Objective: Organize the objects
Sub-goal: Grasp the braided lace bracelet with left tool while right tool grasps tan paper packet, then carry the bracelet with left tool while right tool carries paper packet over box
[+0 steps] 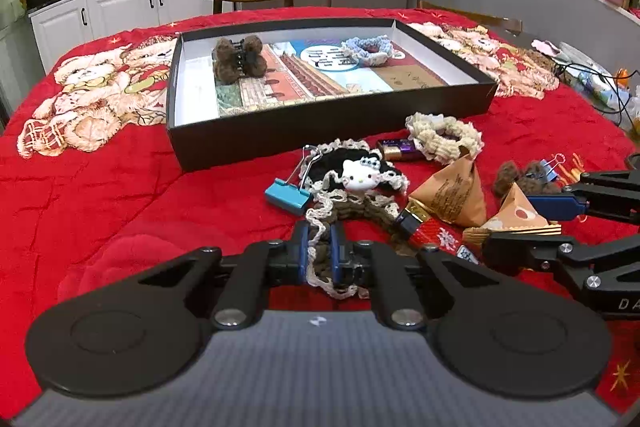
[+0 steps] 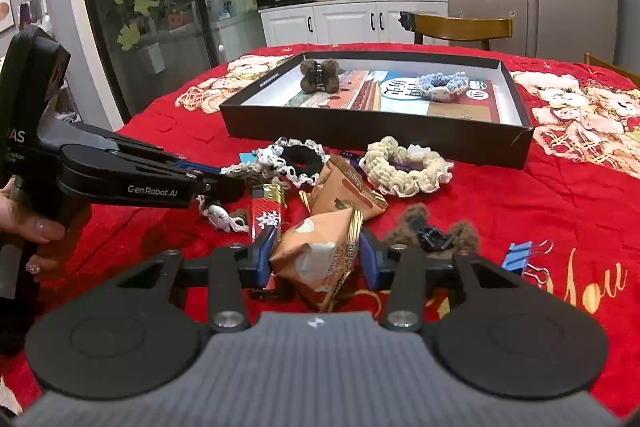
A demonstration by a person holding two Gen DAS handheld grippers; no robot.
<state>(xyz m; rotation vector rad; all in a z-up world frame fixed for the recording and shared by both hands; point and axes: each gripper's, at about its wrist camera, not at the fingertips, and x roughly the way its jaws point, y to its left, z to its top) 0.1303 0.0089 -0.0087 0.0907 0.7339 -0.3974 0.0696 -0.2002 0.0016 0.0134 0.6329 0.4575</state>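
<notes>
Scrunchie, brown with white lace, sits pinched in the clamped left gripper; right gripper squeezes a snack packet. Lifting could snag the neighbouring cat scrunchie ahead.

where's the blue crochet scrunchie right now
The blue crochet scrunchie lies inside the black box, toward its far right, with the brown fuzzy clip to its left.

"GenRobot.AI" printed white on left gripper arm, left of frame; gold "ou" script on red tablecloth, lower right.
</notes>
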